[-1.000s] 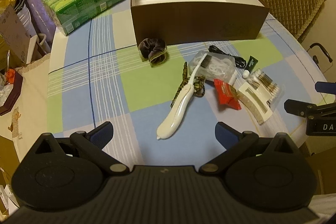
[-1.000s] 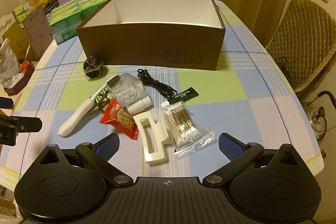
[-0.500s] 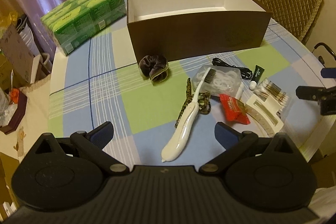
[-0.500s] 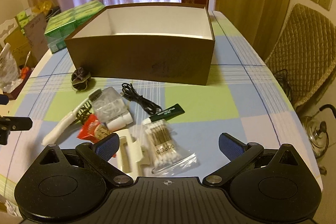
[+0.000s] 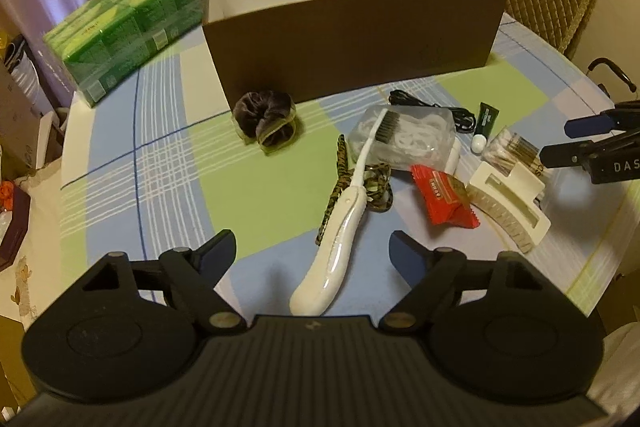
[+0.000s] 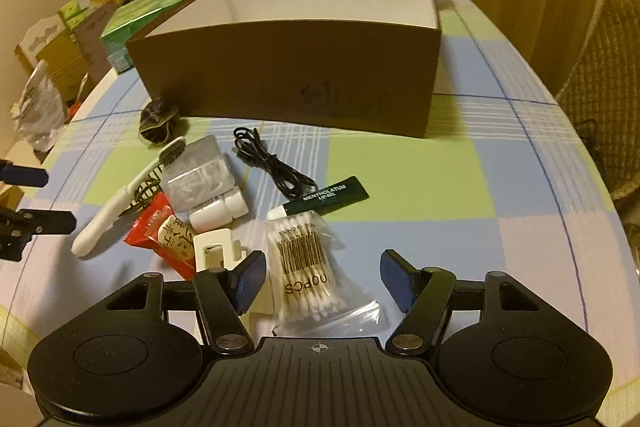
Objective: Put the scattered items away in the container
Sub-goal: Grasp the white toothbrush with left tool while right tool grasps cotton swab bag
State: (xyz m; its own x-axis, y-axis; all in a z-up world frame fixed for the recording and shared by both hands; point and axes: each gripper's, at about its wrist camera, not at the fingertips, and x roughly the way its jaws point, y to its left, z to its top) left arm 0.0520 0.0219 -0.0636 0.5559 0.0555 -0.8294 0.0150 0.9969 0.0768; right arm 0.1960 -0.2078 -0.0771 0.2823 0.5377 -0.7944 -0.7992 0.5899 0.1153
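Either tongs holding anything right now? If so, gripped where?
Nothing held. Left tongs open over the white toothbrush; right tongs open over the cotton swab bag.

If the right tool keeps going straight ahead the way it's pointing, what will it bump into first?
Most likely the bag of cotton swabs, which lies right between the open fingers of the right tool. Farther along that line stands the brown box. How high the tool is above the bag is unclear.

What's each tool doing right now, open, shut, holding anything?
Left tool: open, empty, above the toothbrush handle.
Right tool: open, empty, over the cotton swab bag.
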